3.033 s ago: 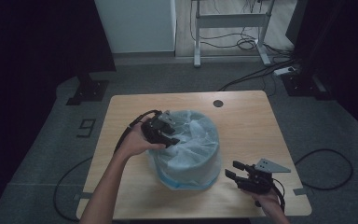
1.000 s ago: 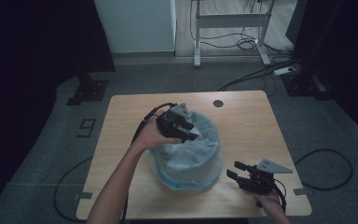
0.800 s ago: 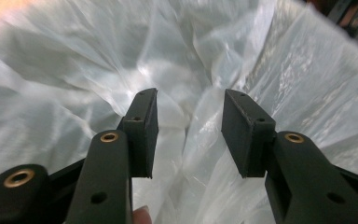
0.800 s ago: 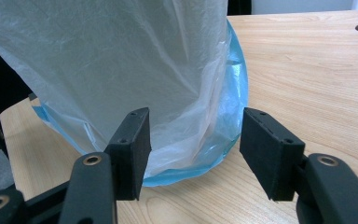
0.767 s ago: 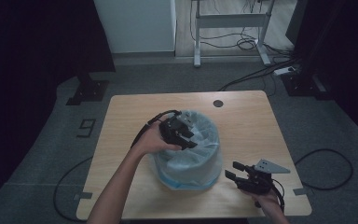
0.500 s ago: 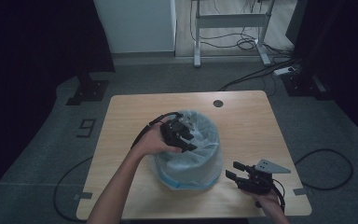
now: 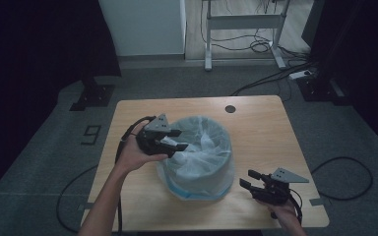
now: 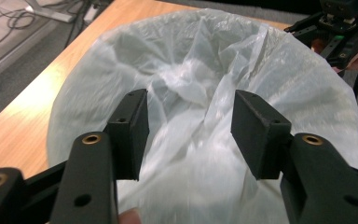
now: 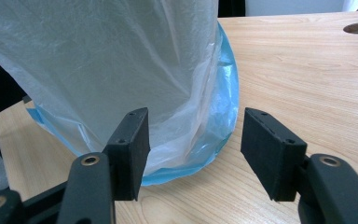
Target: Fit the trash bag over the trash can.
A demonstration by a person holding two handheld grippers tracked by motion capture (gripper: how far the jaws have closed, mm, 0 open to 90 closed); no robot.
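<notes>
A round bin [image 7: 197,189] with a blue base stands mid-table, lined with a thin white plastic bag [image 7: 202,147] whose top is draped over the rim. My left gripper [image 7: 176,139] hovers at the bin's left rim and points across the opening. Its jaws have just been opening, and nothing is pinched between them. In the left gripper view the left gripper [image 8: 189,105] frames the crumpled bag [image 8: 205,60]. My right gripper [image 7: 246,179] rests open near the table's front right. In its own view the right gripper [image 9: 193,123] faces the bin's blue foot [image 9: 219,107].
The wooden table [image 7: 266,128] has a round cable hole [image 7: 230,108] at the back. Cables trail off its left and right sides to the grey floor. A desk frame [image 7: 241,22] and a dark stand [image 7: 93,93] are behind the table.
My left gripper has drawn back leftward from over the bin's opening to its left rim, and its jaws stand wider apart. The right gripper has stayed put.
</notes>
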